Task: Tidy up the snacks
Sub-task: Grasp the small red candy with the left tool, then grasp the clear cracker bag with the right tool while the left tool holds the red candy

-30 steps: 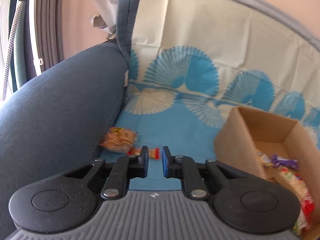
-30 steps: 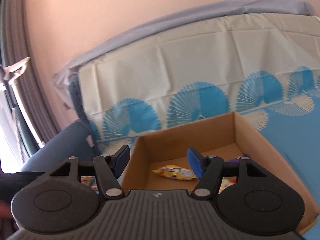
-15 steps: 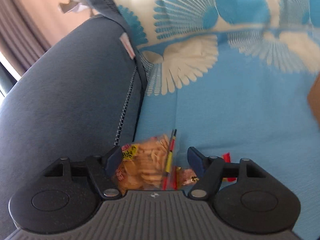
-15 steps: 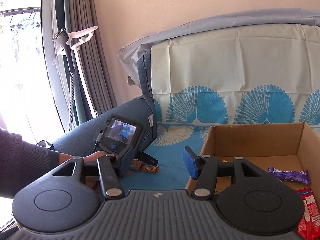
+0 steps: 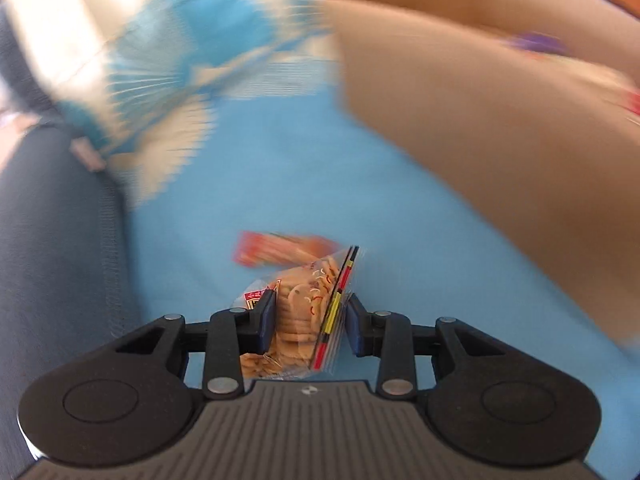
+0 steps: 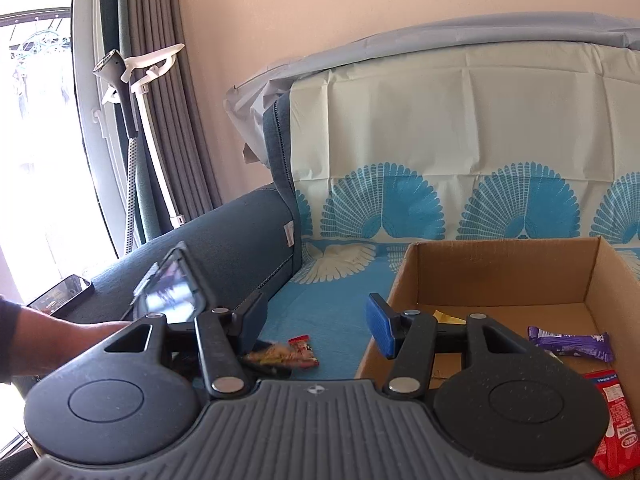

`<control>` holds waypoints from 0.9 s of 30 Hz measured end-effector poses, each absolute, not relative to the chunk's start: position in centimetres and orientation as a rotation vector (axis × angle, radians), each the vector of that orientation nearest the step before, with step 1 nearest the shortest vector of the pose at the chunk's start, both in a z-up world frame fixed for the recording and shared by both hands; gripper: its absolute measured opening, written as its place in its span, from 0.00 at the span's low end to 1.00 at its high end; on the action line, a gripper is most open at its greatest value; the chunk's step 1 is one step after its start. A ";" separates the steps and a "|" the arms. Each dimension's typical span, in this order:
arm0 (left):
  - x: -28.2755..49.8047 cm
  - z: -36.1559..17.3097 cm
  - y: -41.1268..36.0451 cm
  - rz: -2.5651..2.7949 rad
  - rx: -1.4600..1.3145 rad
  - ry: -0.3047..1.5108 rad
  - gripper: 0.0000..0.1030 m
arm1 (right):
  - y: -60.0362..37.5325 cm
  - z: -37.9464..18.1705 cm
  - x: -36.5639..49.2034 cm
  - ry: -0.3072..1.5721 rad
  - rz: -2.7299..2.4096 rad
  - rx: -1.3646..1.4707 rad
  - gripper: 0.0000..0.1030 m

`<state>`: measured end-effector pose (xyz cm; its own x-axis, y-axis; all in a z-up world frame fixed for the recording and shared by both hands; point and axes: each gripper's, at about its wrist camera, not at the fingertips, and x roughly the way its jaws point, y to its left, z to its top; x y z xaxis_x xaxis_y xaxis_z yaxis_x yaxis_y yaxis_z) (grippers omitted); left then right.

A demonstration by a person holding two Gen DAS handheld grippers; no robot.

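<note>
**Two grippers, one cracker bag**

Your left gripper (image 5: 308,322) has just been closing its jaws around the cracker bag (image 5: 304,312), pads pressing it. Beyond lies a red packet (image 5: 276,249); the cardboard box (image 5: 460,120) stands right. Your right gripper (image 6: 316,320) hangs empty, jaws apart.

- A plain peach wall (image 6: 320,20) behind a dark blue sofa (image 6: 240,236).
- A cream and blue fan-patterned cover (image 6: 460,128) draped over the sofa's back and seat.
- Grey curtains (image 6: 168,100) beside a bright, sunlit window (image 6: 36,140) at left.
</note>
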<state>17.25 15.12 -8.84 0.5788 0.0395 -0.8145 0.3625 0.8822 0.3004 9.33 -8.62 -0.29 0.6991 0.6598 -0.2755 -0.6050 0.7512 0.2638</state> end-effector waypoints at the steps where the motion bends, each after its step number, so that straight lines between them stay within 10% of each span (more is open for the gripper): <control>1: 15.7 -8.4 14.7 -0.242 0.460 0.960 0.38 | -8.7 -0.3 9.4 0.370 0.698 0.164 0.55; 7: 11.3 -5.7 15.9 -0.234 0.260 0.998 0.74 | -9.7 -0.6 9.5 0.397 0.618 0.207 0.55; 10: 13.1 -3.0 19.0 -0.160 -0.056 0.896 0.74 | -10.2 -0.6 9.5 0.404 0.585 0.232 0.56; 14: 18.0 -3.5 20.2 0.030 -0.267 0.861 0.55 | -10.3 -0.8 9.7 0.402 0.576 0.229 0.56; 22: 25.4 -9.1 20.1 0.283 -0.376 0.968 0.54 | -10.0 -1.1 10.0 0.401 0.606 0.185 0.56; 25: 25.5 -9.1 19.6 0.286 -0.195 0.979 0.19 | -9.9 -0.9 9.9 0.387 0.622 0.167 0.56; 27: 24.4 -8.7 20.1 0.264 -0.180 0.975 0.18 | -9.7 -0.8 9.9 0.386 0.638 0.170 0.56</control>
